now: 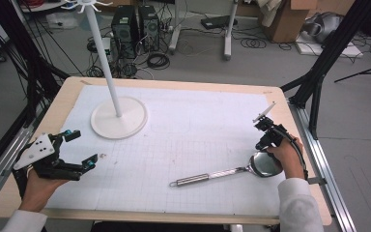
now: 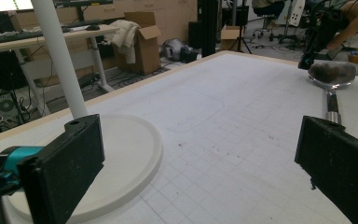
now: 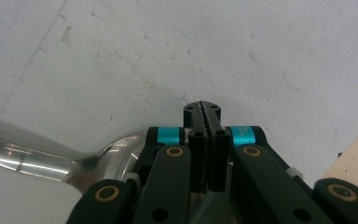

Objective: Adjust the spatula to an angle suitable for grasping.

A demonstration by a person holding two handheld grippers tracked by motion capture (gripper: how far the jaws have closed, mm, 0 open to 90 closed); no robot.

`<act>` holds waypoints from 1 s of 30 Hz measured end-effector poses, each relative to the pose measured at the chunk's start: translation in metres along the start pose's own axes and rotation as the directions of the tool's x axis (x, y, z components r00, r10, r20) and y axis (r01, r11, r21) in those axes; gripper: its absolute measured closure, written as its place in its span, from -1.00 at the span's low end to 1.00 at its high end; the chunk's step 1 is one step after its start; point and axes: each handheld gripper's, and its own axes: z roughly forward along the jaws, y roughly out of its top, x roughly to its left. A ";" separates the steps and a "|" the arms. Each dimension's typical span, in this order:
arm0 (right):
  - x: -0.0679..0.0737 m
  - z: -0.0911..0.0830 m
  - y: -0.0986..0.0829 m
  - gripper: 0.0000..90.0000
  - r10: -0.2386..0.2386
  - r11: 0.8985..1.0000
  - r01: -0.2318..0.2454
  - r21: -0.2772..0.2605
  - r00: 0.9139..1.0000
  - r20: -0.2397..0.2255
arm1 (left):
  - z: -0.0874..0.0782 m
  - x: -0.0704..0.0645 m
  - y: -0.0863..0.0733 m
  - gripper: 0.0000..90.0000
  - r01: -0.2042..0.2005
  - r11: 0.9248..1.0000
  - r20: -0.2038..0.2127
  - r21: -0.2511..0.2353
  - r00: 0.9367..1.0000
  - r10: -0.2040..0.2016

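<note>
- While both forearms enter from the near edge in white sleeves, the table (image 1: 174, 83) carries a white gridded mat (image 1: 188, 145) over most of its wooden top.
- White stand (image 1: 118, 116): round base on the mat's far-left part, thin pole rising from it, hooks at the top by the frame edge. Left gripper view has the base (image 2: 135, 154) just ahead of the left-hand jaw.
- Left hand (image 1: 41, 186) sits at the near-left corner of the table, wrist low, gripping the left gripper (image 1: 83, 149) from behind; grey three-cornered plate on top, jaws aimed across the mat toward the right.
- Left gripper (image 2: 200, 158) jaws wide apart, nothing between them, touching nothing that can be seen.
- Right hand (image 1: 286, 157) is at the right edge of the mat, wrapped around the right gripper (image 1: 265, 145), which points steeply down at the mat.
- Right gripper (image 3: 207, 114) jaws pressed together, tips closed with no visible gap; whether the ladle rim is pinched between them cannot be told.
- Metal ladle (image 1: 222, 173) lies flat on the mat, near-right area: bowl (image 1: 263, 164) right under the right hand, handle running left toward the mat's middle, loop at its end.
- Right gripper view: shiny bowl and handle (image 3: 51, 161) sit low-left, just beside and partly under the gripper linkage.
- Left gripper view: ladle bowl (image 2: 332, 73) far right, well apart from the left gripper.
</note>
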 end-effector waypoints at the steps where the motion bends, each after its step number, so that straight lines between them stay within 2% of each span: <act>1: 0.000 0.000 -0.001 1.00 0.000 1.000 0.000 0.001 1.000 0.003 | 0.000 0.000 0.000 -0.96 -0.002 1.000 0.001 0.001 1.000 0.002; 10: 0.007 0.000 -0.012 1.00 -0.011 1.000 0.011 -0.007 1.000 -0.003 | -0.001 0.000 0.000 -0.96 -0.002 1.000 -0.002 0.003 1.000 0.002; 30: 0.011 -0.003 -0.025 1.00 -0.014 1.000 0.014 0.001 1.000 -0.016 | -0.001 0.000 0.000 -0.96 -0.004 1.000 0.000 0.002 1.000 0.004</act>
